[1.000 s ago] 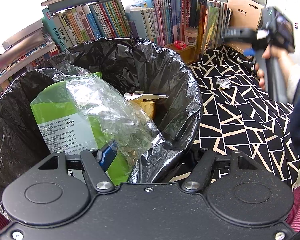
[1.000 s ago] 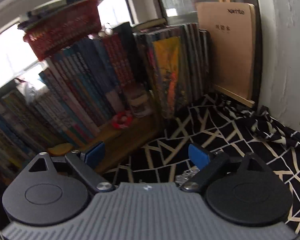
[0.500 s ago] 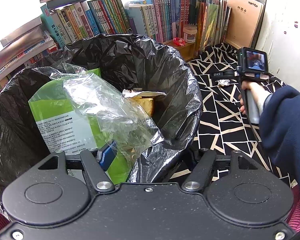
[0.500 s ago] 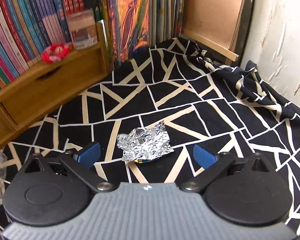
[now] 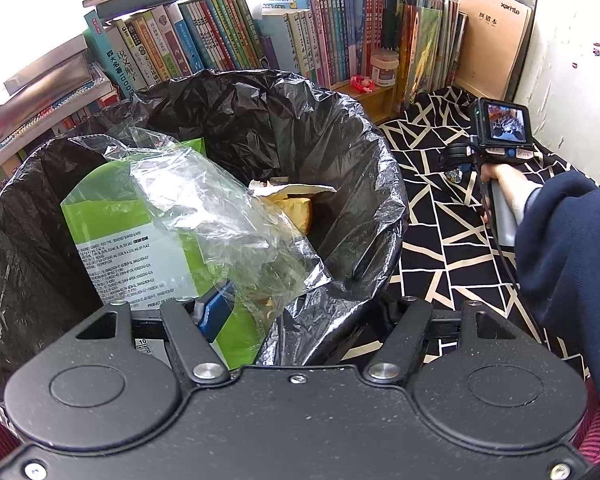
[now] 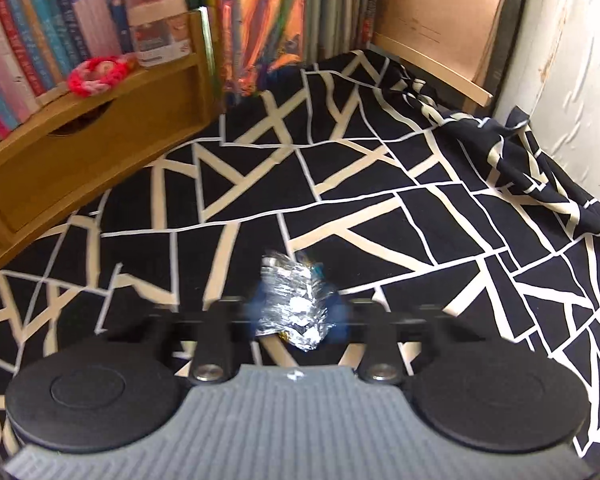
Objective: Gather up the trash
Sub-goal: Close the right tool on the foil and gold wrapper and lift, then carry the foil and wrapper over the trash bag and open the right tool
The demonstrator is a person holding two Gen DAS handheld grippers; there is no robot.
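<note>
A trash bin lined with a black bag (image 5: 260, 120) fills the left wrist view; it holds a green package (image 5: 140, 248), clear plastic wrap (image 5: 220, 216) and yellowish scraps. My left gripper (image 5: 296, 320) straddles the bin's near rim, one blue pad (image 5: 214, 312) inside and the other finger hidden outside, shut on that rim. On the black-and-cream cloth (image 6: 380, 184) lies a crumpled foil wad (image 6: 296, 308). My right gripper (image 6: 296, 316) is low over the cloth, its jaws closing, and the blurred blue pads squeeze the foil from both sides. A hand (image 5: 496, 176) in a dark blue sleeve holds it.
Rows of books (image 5: 228, 40) stand behind the bin. A wooden shelf box (image 6: 88, 140) carries a jar (image 6: 160, 24) and a pink ring (image 6: 94, 76). A brown board (image 6: 452, 12) leans in the corner by the white wall (image 6: 572, 60). The cloth bunches up at the far right.
The right gripper dropped to the cloth and its jaws went from wide apart around the flat foil to pinched on it, crumpling it. The left gripper and bin stayed put.
</note>
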